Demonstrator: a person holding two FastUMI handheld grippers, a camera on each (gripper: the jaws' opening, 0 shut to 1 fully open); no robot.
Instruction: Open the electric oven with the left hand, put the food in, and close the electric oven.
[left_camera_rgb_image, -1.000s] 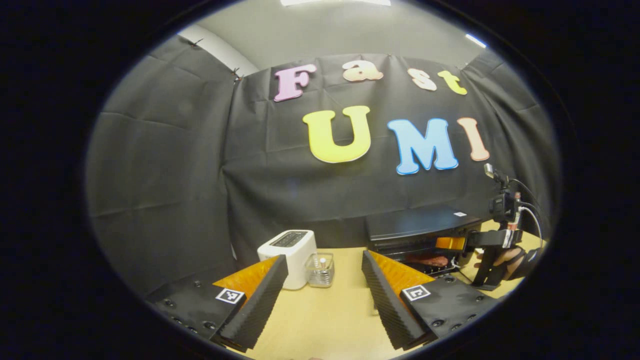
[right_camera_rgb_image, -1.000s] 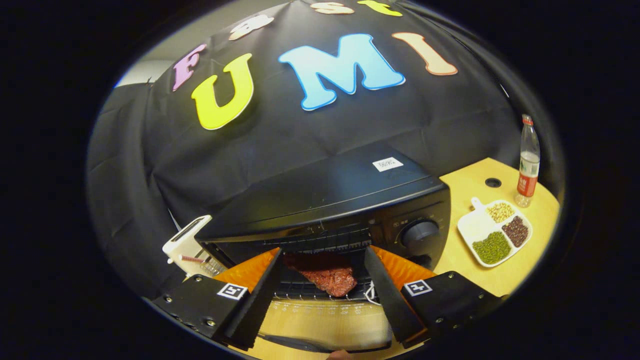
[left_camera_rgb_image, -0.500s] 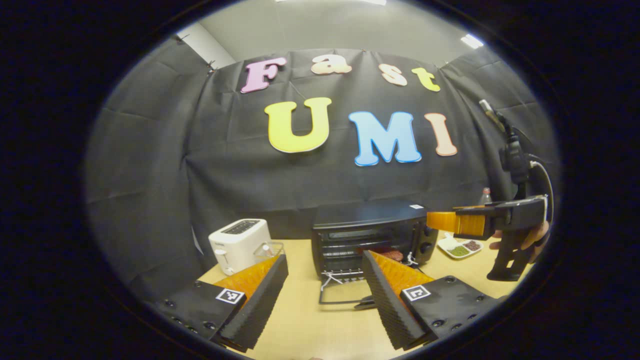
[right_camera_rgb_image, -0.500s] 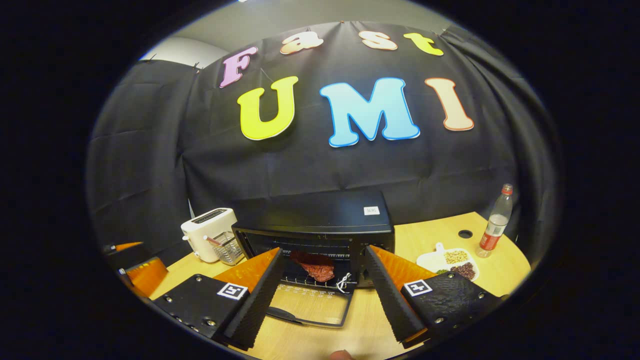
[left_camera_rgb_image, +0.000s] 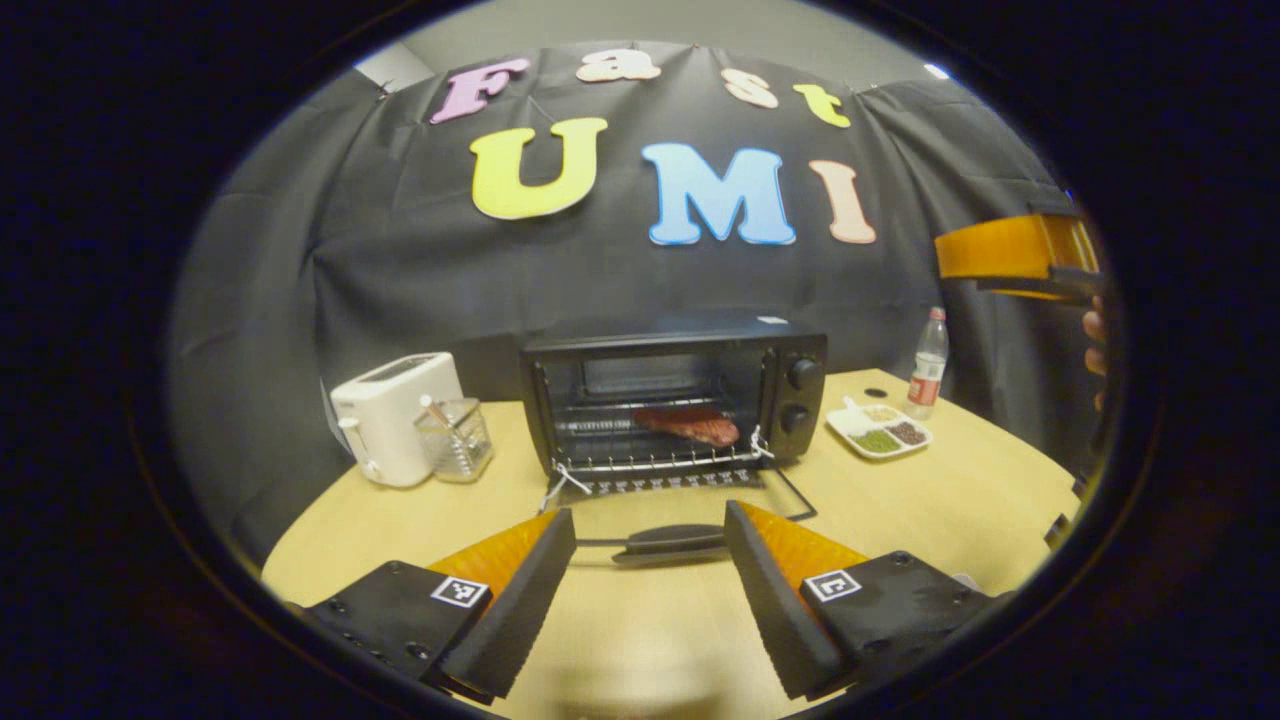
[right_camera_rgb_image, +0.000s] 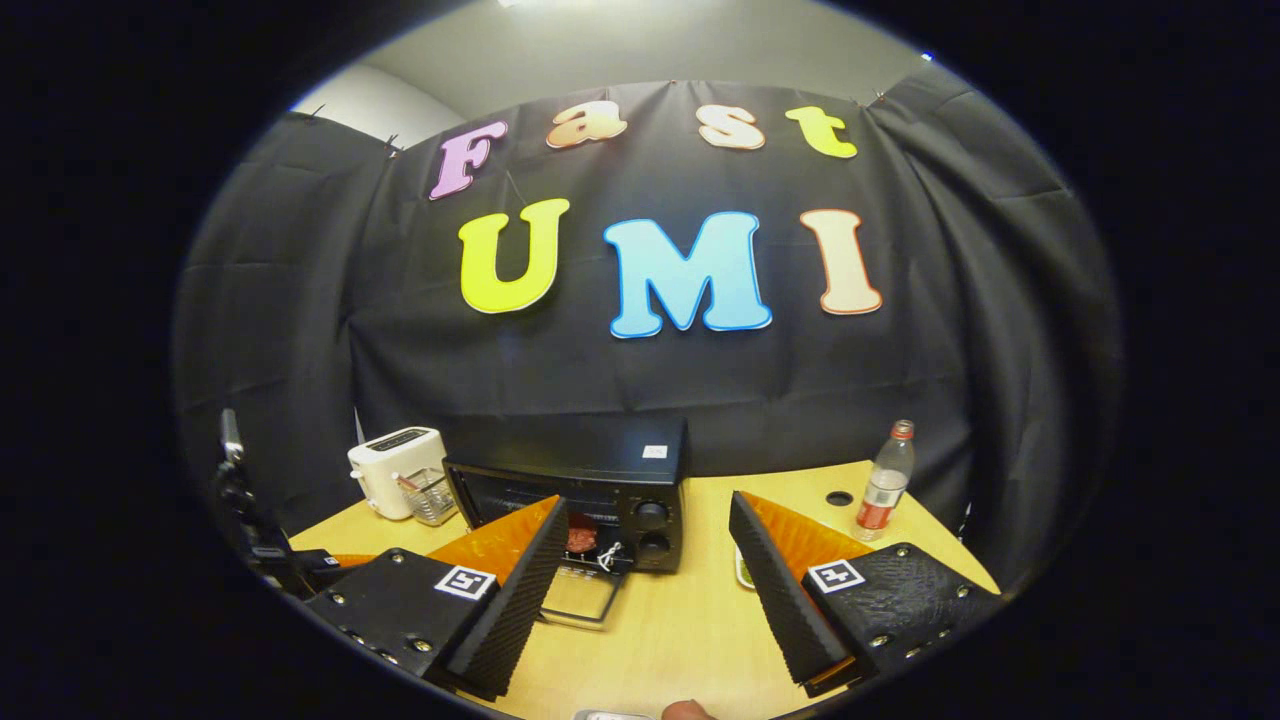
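A black electric oven (left_camera_rgb_image: 680, 395) stands at the back of the round wooden table, its glass door (left_camera_rgb_image: 690, 520) folded down flat toward me. A reddish piece of meat (left_camera_rgb_image: 690, 424) lies on the wire rack inside. My left gripper (left_camera_rgb_image: 648, 590) is open and empty, just in front of the door's handle (left_camera_rgb_image: 668, 540). The right gripper (left_camera_rgb_image: 1015, 250) is raised high at the right edge of the left gripper view. In the right gripper view the right gripper (right_camera_rgb_image: 648, 590) is open and empty, well back from the oven (right_camera_rgb_image: 590, 495), where the meat (right_camera_rgb_image: 582, 537) shows.
A white toaster (left_camera_rgb_image: 392, 418) and a clear glass holder (left_camera_rgb_image: 455, 440) stand left of the oven. A white divided dish of beans (left_camera_rgb_image: 880, 430) and a plastic bottle (left_camera_rgb_image: 928, 362) are to its right. Bare wooden tabletop (left_camera_rgb_image: 900, 500) lies in front.
Both grippers have drawn back from the oven. The right gripper left the meat on the rack and rose up and away. The left gripper swung to face the open door.
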